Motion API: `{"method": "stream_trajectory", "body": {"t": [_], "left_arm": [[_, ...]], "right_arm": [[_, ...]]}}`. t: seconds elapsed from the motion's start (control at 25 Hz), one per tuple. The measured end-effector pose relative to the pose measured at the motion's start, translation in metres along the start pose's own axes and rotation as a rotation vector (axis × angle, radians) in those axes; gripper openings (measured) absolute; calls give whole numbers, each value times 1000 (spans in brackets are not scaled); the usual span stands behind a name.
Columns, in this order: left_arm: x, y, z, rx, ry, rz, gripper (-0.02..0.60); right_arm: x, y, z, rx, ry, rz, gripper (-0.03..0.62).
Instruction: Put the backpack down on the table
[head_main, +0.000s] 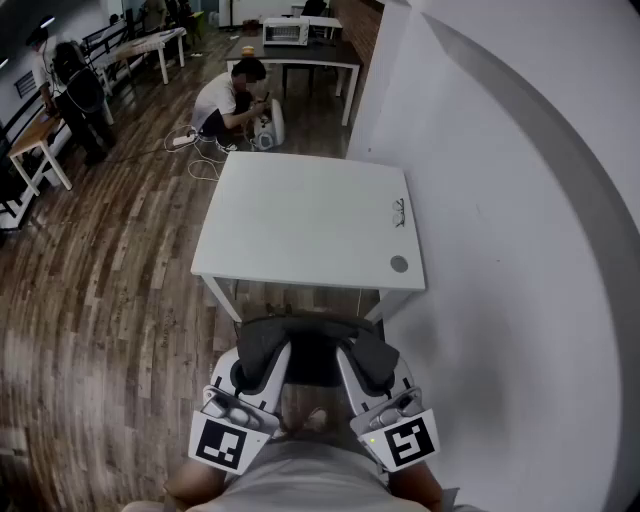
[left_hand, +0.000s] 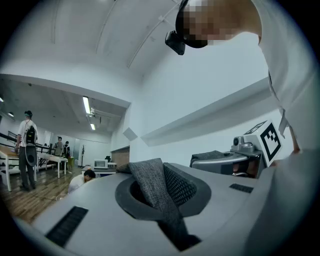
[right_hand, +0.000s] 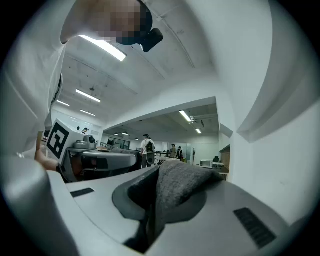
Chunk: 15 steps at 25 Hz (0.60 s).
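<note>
A dark grey backpack hangs in front of me, just short of the white table's near edge and below its top. My left gripper is shut on a woven grey shoulder strap at the pack's left side. My right gripper is shut on the other grey strap at the right side. Both grippers point level toward the table, side by side. The strap fills the slot between the jaws in each gripper view. The pack's lower part is hidden behind the grippers and my body.
A pair of glasses and a small grey round cap lie near the table's right edge. A white wall runs along the right. A person crouches on the wood floor beyond the table; more tables stand farther back.
</note>
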<state>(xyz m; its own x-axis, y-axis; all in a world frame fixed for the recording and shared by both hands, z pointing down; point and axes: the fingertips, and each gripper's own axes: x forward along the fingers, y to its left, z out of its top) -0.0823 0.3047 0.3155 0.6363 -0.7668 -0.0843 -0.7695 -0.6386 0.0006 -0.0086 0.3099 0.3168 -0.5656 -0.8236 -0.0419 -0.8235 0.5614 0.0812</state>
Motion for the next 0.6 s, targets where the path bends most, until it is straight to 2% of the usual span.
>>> {"method": "stream_trajectory", "body": {"t": [0.6], "left_arm": [[20, -15, -3, 5, 44, 69, 44]], "right_arm": [[-13, -22, 1, 51, -33, 127, 49]]}}
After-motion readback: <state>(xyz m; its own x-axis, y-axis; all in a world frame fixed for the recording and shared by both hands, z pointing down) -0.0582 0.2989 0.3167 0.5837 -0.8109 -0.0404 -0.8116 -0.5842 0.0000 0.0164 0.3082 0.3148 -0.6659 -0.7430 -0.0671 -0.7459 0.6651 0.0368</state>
